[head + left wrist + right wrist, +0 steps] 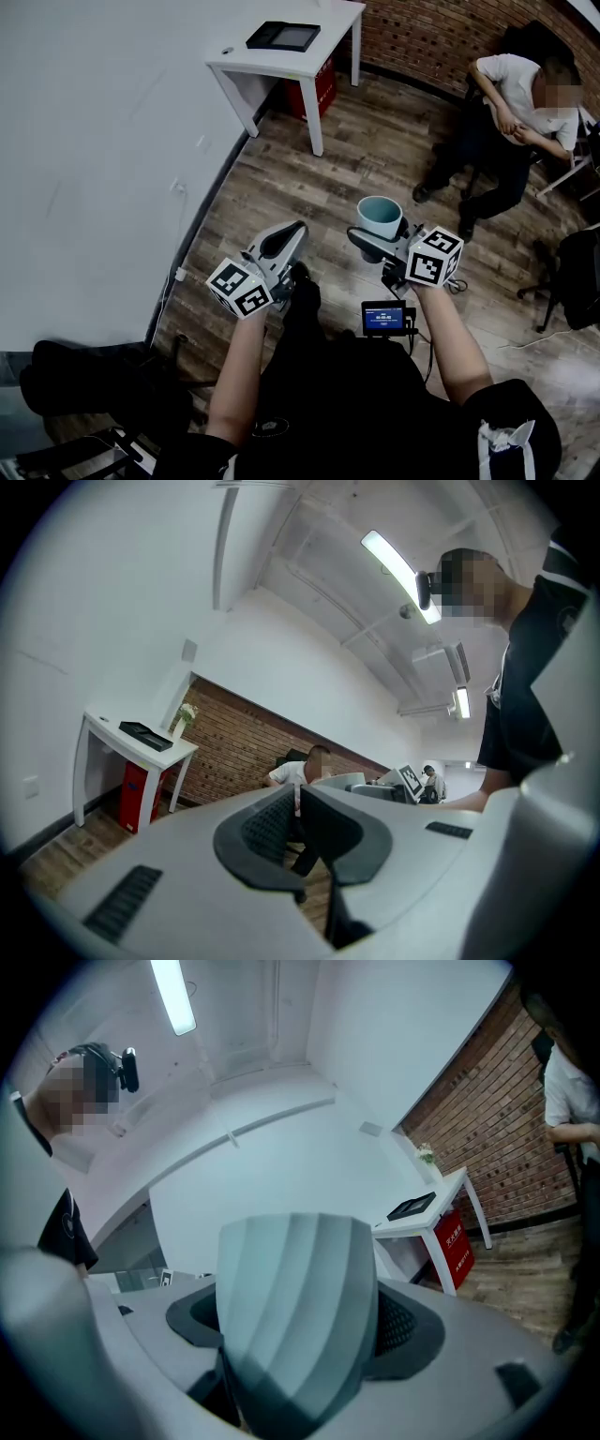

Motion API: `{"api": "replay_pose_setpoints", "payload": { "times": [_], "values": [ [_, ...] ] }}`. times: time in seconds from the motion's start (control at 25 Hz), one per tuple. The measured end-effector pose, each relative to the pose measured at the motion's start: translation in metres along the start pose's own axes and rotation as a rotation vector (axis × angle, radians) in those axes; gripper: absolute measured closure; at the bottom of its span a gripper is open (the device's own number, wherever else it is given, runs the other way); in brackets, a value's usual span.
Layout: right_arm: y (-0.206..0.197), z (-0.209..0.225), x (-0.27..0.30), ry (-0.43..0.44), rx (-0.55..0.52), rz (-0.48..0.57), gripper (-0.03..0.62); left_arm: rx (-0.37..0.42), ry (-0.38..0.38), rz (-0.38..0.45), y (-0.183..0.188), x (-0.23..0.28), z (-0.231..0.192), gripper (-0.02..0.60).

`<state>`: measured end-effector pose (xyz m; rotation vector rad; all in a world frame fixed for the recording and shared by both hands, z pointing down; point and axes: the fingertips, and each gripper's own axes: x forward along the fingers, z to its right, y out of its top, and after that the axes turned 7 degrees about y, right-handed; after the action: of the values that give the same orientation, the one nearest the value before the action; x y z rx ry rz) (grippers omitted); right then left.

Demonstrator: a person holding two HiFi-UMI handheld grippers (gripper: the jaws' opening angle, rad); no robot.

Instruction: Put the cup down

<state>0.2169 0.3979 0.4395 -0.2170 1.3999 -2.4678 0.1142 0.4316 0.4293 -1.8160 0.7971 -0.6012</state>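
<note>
A pale blue-green cup (380,216) hangs upright in the air over the wooden floor, with my right gripper (375,236) shut on it. In the right gripper view the cup (295,1312) fills the space between the two dark pads. My left gripper (286,240) is held beside it at the left, empty, its jaws closed together. The left gripper view shows the two dark pads (267,832) meeting with only a thin slit between them.
A white table (281,52) stands against the wall ahead, with a black tray (283,36) on top and a red box (319,84) beneath. A seated person (516,122) is at the right by a brick wall (441,37). A black chair (577,281) stands at the far right.
</note>
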Motion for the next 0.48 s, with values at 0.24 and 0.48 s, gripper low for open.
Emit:
{"api": "replay_pose_setpoints", "payload": {
  "times": [0.24, 0.48],
  "values": [
    [0.025, 0.056, 0.055, -0.054, -0.004, -0.008, 0.198, -0.017, 0.008, 0.039, 0.030, 0.037, -0.092, 0.512],
    [0.080, 0.111, 0.138, -0.082, 0.005, 0.029, 0.198, -0.007, 0.003, 0.033, 0.078, 0.068, -0.194, 0.499]
  ]
}}
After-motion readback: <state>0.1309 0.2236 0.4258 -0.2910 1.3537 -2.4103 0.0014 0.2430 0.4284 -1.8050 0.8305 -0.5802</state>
